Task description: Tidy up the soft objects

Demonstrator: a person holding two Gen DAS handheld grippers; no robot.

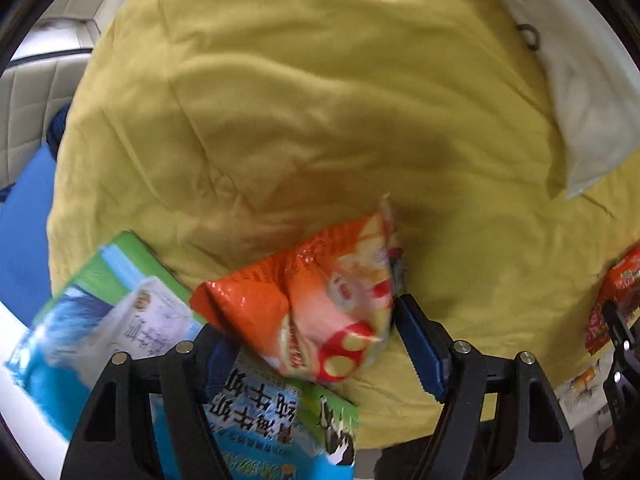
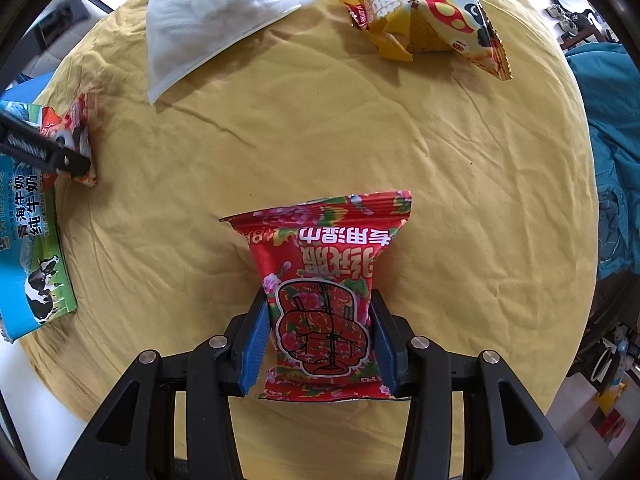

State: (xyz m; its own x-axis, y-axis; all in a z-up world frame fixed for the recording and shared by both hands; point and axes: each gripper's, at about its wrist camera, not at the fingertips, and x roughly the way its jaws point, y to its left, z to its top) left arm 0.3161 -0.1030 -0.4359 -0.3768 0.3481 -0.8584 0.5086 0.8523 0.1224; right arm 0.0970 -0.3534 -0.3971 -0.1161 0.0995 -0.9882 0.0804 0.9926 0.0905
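Note:
My left gripper (image 1: 316,344) has its jaws on either side of an orange snack bag (image 1: 304,300), which lies over the edge of a blue-green milk carton box (image 1: 256,420). The same bag (image 2: 76,128) and the left fingers (image 2: 44,152) show at the left of the right wrist view. My right gripper (image 2: 320,332) is shut on a red floral wet-wipe pack (image 2: 324,280), which rests on the yellow cloth (image 2: 360,152). The red pack also shows at the right edge of the left wrist view (image 1: 616,292).
A yellow snack bag (image 2: 424,12) lies at the far right of the round cloth-covered table. A white pouch (image 2: 208,16) lies at the far left; it also shows in the left wrist view (image 1: 588,92). A milk box (image 2: 28,248) sits at the left edge. A teal garment (image 2: 612,160) hangs beyond the right edge.

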